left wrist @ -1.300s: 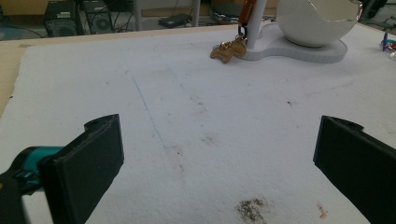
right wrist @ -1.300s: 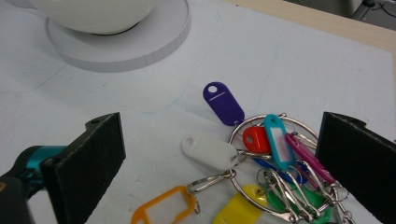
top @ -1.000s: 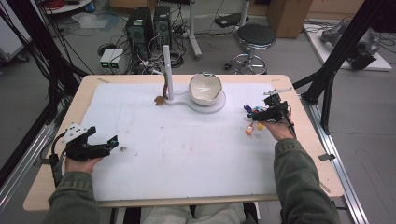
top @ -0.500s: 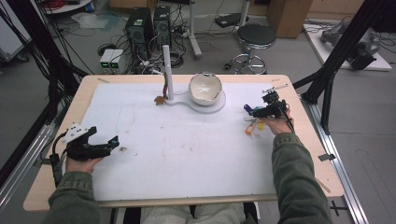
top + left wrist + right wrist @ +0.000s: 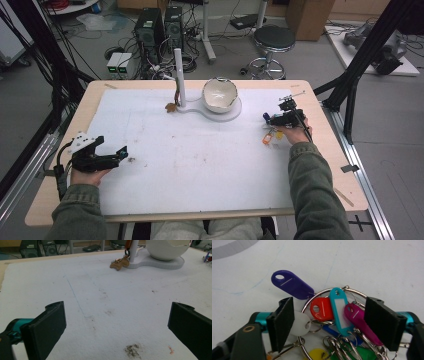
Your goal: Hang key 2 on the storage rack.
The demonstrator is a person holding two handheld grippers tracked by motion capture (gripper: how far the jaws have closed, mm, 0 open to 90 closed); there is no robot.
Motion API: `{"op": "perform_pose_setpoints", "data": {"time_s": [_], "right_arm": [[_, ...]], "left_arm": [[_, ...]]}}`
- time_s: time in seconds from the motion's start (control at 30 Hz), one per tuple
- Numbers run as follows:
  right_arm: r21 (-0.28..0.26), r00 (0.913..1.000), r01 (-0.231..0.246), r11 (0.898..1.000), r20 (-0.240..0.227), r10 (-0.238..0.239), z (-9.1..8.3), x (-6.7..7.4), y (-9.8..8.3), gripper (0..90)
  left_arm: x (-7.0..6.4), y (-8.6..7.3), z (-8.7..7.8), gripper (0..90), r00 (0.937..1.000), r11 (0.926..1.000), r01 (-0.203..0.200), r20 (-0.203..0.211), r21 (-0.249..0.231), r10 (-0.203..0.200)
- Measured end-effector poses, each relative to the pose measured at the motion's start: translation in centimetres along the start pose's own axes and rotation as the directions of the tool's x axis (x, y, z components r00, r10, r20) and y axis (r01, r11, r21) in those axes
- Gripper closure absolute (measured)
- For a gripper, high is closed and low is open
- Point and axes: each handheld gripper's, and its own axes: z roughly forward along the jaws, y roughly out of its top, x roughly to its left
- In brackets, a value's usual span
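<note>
A bunch of key tags on a large metal ring (image 5: 329, 322) lies on the white mat (image 5: 200, 165) near the right edge of the desk (image 5: 320, 200), about halfway along that edge. The right gripper (image 5: 275, 121) is down over it; in the right gripper view its jaws have just been closing and stand either side of the ring, the left one against a white tag (image 5: 299, 323), the right one just beside a magenta tag (image 5: 359, 320), not yet pinching the bunch. Seven tags can be counted there: purple (image 5: 290, 285), red (image 5: 320, 308), turquoise (image 5: 339, 310), magenta, white, yellow (image 5: 318, 353) and green (image 5: 364, 353); a blue strip under the turquoise one may be an eighth. Several small split rings crowd the lower part, and the bottom of the bunch is cut off by the frame. From the high view only an orange and a yellow speck show beside the hand.

The left gripper (image 5: 112, 156) rests near the desk's left edge, jaws spread wide over bare, stained mat with nothing between them.

Toward the far edge, at the middle, stands one white stand (image 5: 220, 111) with an upright post (image 5: 179, 75) and one white bowl (image 5: 220, 94) on its base. One tan charm (image 5: 120, 263) hangs at the foot of the post, touching the mat. Nothing lies between either gripper and the stand.
</note>
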Motion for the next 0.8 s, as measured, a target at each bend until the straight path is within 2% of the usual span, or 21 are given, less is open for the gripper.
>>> {"op": "perform_pose_setpoints", "data": {"time_s": [0.23,0.33,0.43,0.5,0.57,0.63,0.67,0.8], "right_arm": [[-0.009,0.9990,-0.039,0.999,-0.023,0.039,-0.4,-0.6,0.1,49.2],[-0.015,0.9993,-0.034,0.999,0.013,0.034,-0.6,-0.4,0.4,58.7],[0.015,0.9984,-0.012,1.000,0.055,0.011,-0.5,-0.4,0.6,59.0],[0.049,0.9978,-0.006,0.999,0.066,0.003,-0.2,-0.3,0.8,52.3],[0.079,0.9963,0.003,0.997,0.085,-0.009,0.2,-0.2,1.1,50.3],[0.100,0.9940,0.027,0.995,0.103,-0.037,0.3,0.1,1.5,54.6],[0.103,0.9939,0.026,0.994,0.104,-0.036,0.3,0.2,1.6,58.5],[0.075,0.9867,0.056,0.996,0.148,-0.066,-0.1,1.0,2.2,72.7]], "left_arm": [[0.0,0.0,0.0,2.1,1.0000,1.0000,-0.001,0.000,0.000,0.001],[0.1,0.0,0.0,2.1,1.0000,1.0000,0.002,0.002,-0.004,-0.002],[0.1,0.0,-0.1,2.1,1.0000,1.0000,0.000,0.001,-0.005,0.000],[0.1,0.0,0.0,2.1,1.0000,1.0000,0.001,0.001,-0.005,-0.001],[0.1,0.0,0.0,2.1,1.0000,1.0000,0.002,0.003,-0.007,-0.002],[0.1,0.0,0.0,2.1,1.0000,1.0000,-0.001,0.003,-0.007,0.001],[0.1,0.0,-0.1,2.1,1.0000,1.0000,-0.001,0.003,-0.008,0.001],[0.1,0.0,-0.1,2.1,1.0000,1.0000,0.002,0.002,-0.009,-0.002]]}}
